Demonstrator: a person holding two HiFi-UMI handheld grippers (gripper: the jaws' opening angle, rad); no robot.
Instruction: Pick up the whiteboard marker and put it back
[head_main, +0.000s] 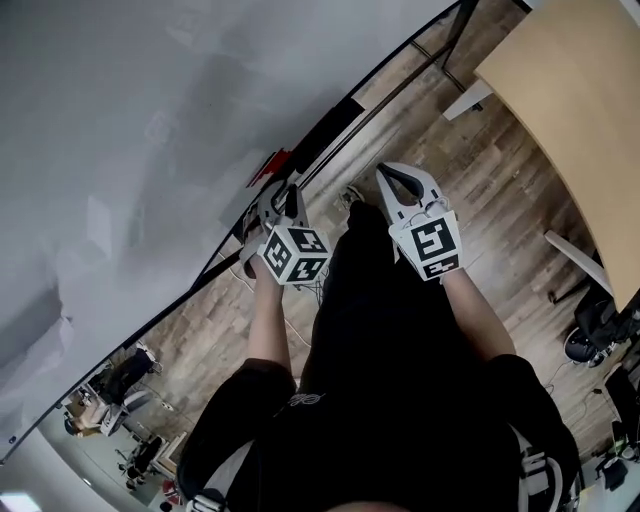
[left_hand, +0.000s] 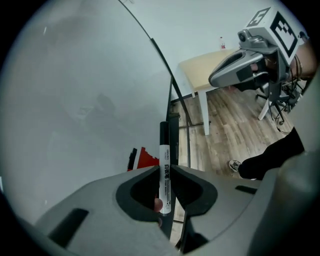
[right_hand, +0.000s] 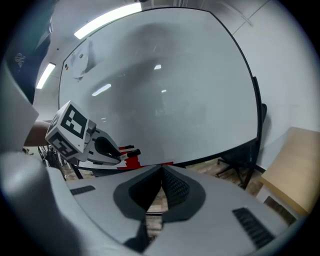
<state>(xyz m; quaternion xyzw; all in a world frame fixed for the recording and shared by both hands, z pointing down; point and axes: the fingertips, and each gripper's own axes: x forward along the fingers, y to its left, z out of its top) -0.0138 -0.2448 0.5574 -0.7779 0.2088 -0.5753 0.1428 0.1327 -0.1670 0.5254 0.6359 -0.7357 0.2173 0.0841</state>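
A whiteboard marker (left_hand: 164, 172) with a white printed barrel and a black cap stands upright between the jaws of my left gripper (left_hand: 165, 169), which is shut on it. In the head view the left gripper (head_main: 283, 203) hangs close to the lower edge of the whiteboard (head_main: 150, 120), near a red eraser (head_main: 275, 163). The right gripper view shows the marker's black end (right_hand: 129, 151) poking out of the left gripper toward the board. My right gripper (right_hand: 161, 170) is shut with nothing in it and hovers a little right of the left one (head_main: 393, 177).
A dark ledge (left_hand: 173, 122) runs along the whiteboard's bottom edge, with the red eraser (left_hand: 145, 159) beside it. A light wooden table (head_main: 570, 90) stands on the wood floor at the right. The person's dark trousers (head_main: 380, 330) fill the lower middle; an office chair (head_main: 590, 335) is at far right.
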